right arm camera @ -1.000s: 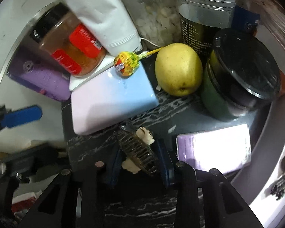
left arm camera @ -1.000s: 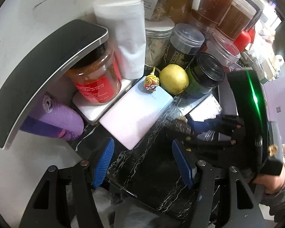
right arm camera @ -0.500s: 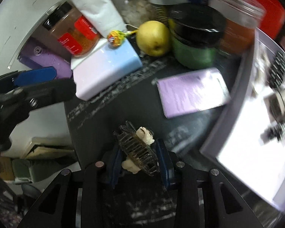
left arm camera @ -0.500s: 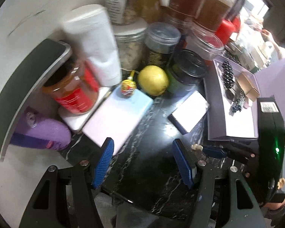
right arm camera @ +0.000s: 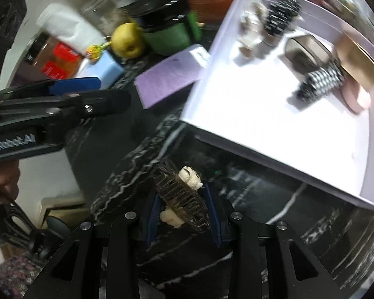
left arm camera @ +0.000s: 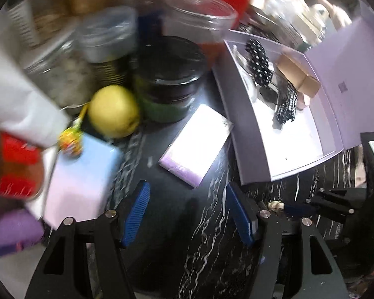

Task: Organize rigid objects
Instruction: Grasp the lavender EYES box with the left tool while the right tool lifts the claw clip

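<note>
Clip (right arm camera: 180,196) sits pinched in the right gripper (right arm camera: 184,209), near the box (right arm camera: 236,114) where other clips (right arm camera: 319,84) already lie; left gripper (left arm camera: 187,214) gapes empty. Drop-off remains.

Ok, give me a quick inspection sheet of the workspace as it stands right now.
Surface: black marbled counter, crowded at the back.
Job's things: hair claw in the right gripper; open lilac box holding hair clips, a checked one among them.
Clutter: pear, lollipop, black-lidded green jar, lilac card, pastel box, jars, blurred.
Grippers: left gripper open, holding nothing; right shut on the claw.
Cables: dark cords at lower left, right view.
Surroundings: white wall; more containers behind.
</note>
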A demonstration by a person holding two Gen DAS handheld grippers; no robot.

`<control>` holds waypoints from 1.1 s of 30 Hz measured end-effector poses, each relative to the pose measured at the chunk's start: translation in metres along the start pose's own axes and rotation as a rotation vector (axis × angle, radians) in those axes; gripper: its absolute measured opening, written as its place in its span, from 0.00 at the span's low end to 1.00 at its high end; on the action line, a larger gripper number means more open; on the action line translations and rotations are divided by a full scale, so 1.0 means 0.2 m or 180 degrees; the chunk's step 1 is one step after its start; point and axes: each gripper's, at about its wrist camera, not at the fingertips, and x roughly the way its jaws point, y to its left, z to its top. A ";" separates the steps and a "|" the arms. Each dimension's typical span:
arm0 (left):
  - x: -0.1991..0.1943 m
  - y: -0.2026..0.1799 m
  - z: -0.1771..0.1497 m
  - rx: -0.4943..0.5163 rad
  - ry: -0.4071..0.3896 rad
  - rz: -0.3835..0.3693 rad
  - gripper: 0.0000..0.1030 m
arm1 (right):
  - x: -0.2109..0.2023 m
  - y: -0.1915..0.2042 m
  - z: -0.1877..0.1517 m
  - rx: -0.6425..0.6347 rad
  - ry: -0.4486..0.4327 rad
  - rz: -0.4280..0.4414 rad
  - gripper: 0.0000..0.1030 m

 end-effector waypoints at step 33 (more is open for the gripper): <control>0.20 -0.18 0.01 0.0697 0.0083 0.0240 0.50 | -0.06 -0.20 -0.18 0.0500 -0.0052 -0.0122 0.33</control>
